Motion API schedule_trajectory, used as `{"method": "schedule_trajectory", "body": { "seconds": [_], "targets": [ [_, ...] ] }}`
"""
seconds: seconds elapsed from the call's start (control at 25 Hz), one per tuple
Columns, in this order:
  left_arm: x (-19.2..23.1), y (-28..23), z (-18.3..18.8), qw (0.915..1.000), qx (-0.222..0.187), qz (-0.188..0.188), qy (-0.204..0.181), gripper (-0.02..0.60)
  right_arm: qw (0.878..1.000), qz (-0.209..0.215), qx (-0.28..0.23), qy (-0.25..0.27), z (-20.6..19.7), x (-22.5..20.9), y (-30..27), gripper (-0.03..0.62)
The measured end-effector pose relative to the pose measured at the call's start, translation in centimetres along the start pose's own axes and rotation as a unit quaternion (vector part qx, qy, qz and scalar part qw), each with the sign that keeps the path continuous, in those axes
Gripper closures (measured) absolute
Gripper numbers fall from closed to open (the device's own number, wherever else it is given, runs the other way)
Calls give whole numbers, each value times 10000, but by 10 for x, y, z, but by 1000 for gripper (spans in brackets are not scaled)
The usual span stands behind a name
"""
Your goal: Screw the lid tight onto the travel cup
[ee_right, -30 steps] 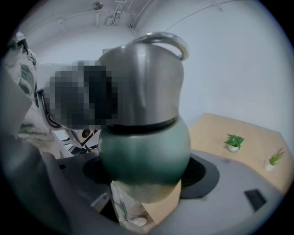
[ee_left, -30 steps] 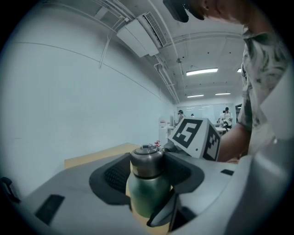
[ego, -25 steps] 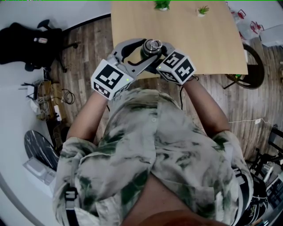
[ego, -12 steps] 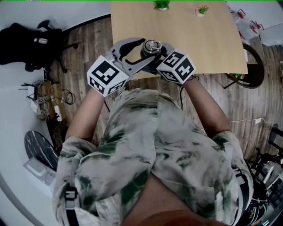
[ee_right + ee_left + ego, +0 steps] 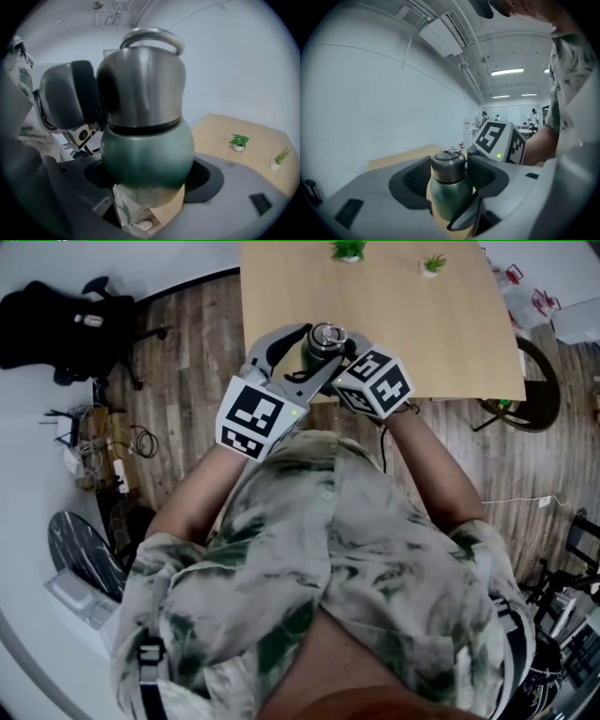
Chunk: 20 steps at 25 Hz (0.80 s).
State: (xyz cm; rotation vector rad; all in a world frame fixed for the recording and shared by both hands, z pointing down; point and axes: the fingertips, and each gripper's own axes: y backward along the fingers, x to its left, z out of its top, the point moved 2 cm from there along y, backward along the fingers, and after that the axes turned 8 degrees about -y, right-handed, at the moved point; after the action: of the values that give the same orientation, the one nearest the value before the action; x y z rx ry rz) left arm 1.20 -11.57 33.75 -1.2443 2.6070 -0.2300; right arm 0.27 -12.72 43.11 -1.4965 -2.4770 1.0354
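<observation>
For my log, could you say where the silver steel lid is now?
The lid tops the green travel cup, top centre of the head view, between the jaws of the left gripper.

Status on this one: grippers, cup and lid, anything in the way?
Left gripper shut on lid. Right gripper shut on travel cup. Lid on, nothing blocking.

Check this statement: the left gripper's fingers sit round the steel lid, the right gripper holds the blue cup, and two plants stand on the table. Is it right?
No. The cup is green, not blue; the right gripper view shows it. The rest stands: the left gripper's fingers round the lid, the right gripper holding the cup, two plants on the table.
</observation>
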Motion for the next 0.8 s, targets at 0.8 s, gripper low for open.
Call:
{"method": "schedule_trajectory", "body": {
  "seconds": [0.8],
  "targets": [
    [5,4,0,9860,-411,-1585,-306,343,9991,271,-68,304,3,9,6,189]
  ]
}}
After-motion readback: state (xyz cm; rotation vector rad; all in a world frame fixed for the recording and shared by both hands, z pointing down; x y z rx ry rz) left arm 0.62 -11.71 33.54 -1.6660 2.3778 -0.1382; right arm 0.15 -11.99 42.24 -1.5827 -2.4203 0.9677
